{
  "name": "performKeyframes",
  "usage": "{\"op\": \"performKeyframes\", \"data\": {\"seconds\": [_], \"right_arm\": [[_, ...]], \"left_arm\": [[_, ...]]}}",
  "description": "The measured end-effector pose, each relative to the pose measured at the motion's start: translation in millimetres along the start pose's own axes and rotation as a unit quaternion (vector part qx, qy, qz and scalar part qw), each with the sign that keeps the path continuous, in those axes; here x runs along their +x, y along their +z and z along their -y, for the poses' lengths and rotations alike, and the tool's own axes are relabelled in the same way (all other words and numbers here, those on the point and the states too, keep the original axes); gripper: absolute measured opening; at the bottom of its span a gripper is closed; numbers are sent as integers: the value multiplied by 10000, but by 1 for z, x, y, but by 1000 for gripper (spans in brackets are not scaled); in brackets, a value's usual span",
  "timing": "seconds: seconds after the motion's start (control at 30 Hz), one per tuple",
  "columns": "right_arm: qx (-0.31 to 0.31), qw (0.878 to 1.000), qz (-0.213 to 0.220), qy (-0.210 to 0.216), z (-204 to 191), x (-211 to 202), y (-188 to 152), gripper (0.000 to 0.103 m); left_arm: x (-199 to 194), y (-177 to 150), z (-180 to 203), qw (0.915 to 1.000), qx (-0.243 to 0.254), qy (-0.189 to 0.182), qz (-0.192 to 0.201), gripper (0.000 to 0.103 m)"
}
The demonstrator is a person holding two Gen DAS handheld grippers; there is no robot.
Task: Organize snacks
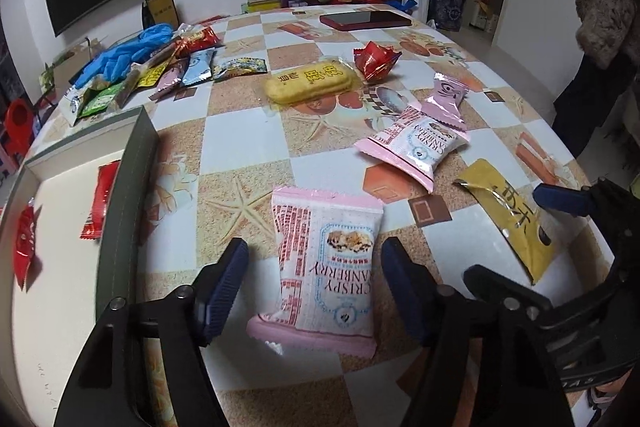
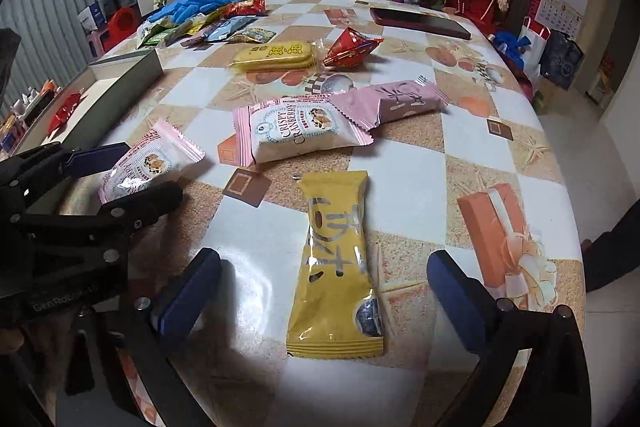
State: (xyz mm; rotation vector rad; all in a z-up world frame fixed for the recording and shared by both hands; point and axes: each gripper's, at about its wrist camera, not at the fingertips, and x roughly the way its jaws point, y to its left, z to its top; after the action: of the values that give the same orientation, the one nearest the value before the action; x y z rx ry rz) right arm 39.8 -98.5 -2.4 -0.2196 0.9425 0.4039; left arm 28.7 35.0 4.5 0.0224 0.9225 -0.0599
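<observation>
Left gripper [image 1: 314,283] is held spread around a pink Crispy Cranberry packet [image 1: 324,267] lying near the grey box [image 1: 128,187], pads clear of it. Right gripper [image 2: 324,291] is spread wide around a yellow snack bar [image 2: 336,267], untouched, on the checkered tablecloth [image 2: 500,163].

Counted on the table [image 2: 400,163]: two pink Crispy Cranberry packets [image 1: 326,267] [image 1: 418,147], one yellow bar [image 2: 336,267], one mauve bar [image 2: 396,101], two red packets in the box [image 1: 128,163].
</observation>
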Motion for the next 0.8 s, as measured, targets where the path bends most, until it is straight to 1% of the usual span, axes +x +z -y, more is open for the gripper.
{"op": "performKeyframes", "data": {"seconds": [0.17,0.27,0.33,0.4,0.5,0.63,0.67,0.73,0.77,0.8], "right_arm": [[-6,10000,-2,-3,0,0,0,103],[-5,10000,-1,-1,0,0,0,103],[-7,10000,-2,-2,0,0,0,103],[16,10000,-6,-19,0,0,0,103],[53,10000,-9,-41,0,0,-1,103],[49,10000,-7,-47,0,0,-1,103],[49,10000,-6,-47,0,0,-1,103],[58,10000,-7,-36,0,0,-1,103],[58,10000,-3,-37,0,0,-1,103],[67,10000,-4,-28,1,0,-2,103]], "left_arm": [[0,-1,-1,10000,-35,-8,-5,77],[-2,-4,-3,10000,-53,47,-29,77],[-4,-5,-2,9999,30,104,-58,77],[-5,-8,-2,9997,118,184,-67,82],[-6,-11,-8,10000,6,51,-30,82],[-6,-9,-2,9997,104,232,40,83],[-6,-9,-2,9997,49,235,33,83],[-3,-8,-8,9999,-76,77,-21,86],[-1,-7,-11,9999,-150,42,-39,89],[-1,-7,-11,9999,-111,36,-48,90]]}}
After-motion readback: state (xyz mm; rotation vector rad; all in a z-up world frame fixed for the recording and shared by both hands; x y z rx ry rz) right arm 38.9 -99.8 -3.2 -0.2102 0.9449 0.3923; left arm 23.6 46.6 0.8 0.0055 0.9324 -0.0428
